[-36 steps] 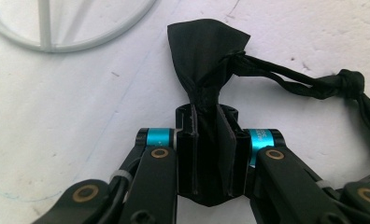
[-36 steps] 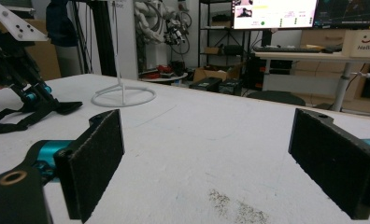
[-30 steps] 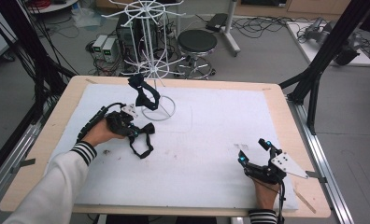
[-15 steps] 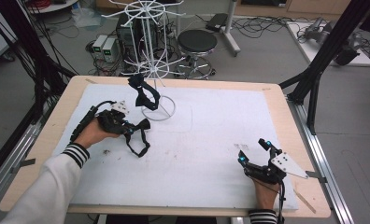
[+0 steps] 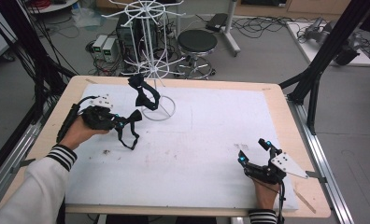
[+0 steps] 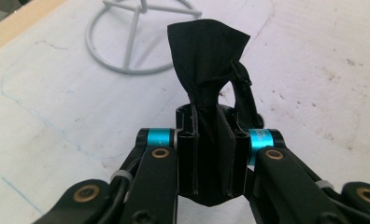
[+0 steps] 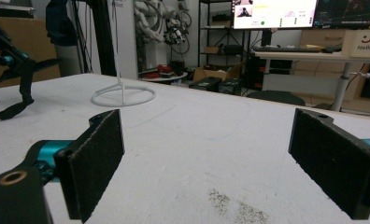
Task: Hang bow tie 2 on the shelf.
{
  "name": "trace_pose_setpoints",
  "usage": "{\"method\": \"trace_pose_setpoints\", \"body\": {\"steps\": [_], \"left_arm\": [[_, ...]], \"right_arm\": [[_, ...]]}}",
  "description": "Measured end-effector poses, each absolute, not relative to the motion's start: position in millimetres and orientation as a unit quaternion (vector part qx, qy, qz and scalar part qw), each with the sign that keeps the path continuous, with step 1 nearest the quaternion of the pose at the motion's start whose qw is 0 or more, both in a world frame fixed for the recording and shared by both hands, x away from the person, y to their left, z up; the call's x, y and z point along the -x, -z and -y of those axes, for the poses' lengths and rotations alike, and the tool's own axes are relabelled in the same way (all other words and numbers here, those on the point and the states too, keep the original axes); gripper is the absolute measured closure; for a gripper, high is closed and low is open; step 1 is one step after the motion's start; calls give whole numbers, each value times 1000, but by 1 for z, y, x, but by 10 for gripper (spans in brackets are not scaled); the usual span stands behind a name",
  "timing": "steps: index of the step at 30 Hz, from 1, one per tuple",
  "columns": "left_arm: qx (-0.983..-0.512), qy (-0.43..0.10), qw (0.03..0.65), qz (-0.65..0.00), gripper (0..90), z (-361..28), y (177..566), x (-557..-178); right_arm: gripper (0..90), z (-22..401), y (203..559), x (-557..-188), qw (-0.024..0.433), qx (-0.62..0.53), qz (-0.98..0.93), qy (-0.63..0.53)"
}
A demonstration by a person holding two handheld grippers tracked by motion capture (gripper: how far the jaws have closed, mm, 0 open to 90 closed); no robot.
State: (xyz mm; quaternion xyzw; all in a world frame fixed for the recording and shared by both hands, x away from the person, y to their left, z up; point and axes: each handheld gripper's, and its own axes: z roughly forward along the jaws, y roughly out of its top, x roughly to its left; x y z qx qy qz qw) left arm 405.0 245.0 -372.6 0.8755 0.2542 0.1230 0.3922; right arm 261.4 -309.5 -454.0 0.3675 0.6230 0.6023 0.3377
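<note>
Scuffed white table mat [image 5: 206,140]; cluttered lab floor [image 5: 267,51]

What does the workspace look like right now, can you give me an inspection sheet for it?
Surface: white mat on a wooden table; dark specks and smudges on the mat.
Job's things: black strap held in the left claw, its loop hanging to the mat; a second strap hangs on the white wire rack, whose ring base stands on the mat.
Clutter: nothing seen on the mat apart from the specks.
Grippers: left claw shut on the strap; right claw open, resting low over the mat near the front right corner.
Cables: one trails from the left gripper; many lie on the floor behind the table.
Surroundings: stool, black frame posts, desk with monitors.
</note>
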Motion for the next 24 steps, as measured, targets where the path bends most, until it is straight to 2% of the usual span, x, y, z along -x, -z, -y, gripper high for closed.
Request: {"method": "trace_pose_setpoints", "body": {"steps": [17, 24], "left_arm": [[-839, -147, 457, -256, 789, -275, 343, -395], [-798, -158, 525, -249, 790, -286, 324, -391]], "right_arm": [[98, 309, 454, -262, 338, -368, -624, -601], [98, 310, 454, -262, 338, -369, -623, -601]]}}
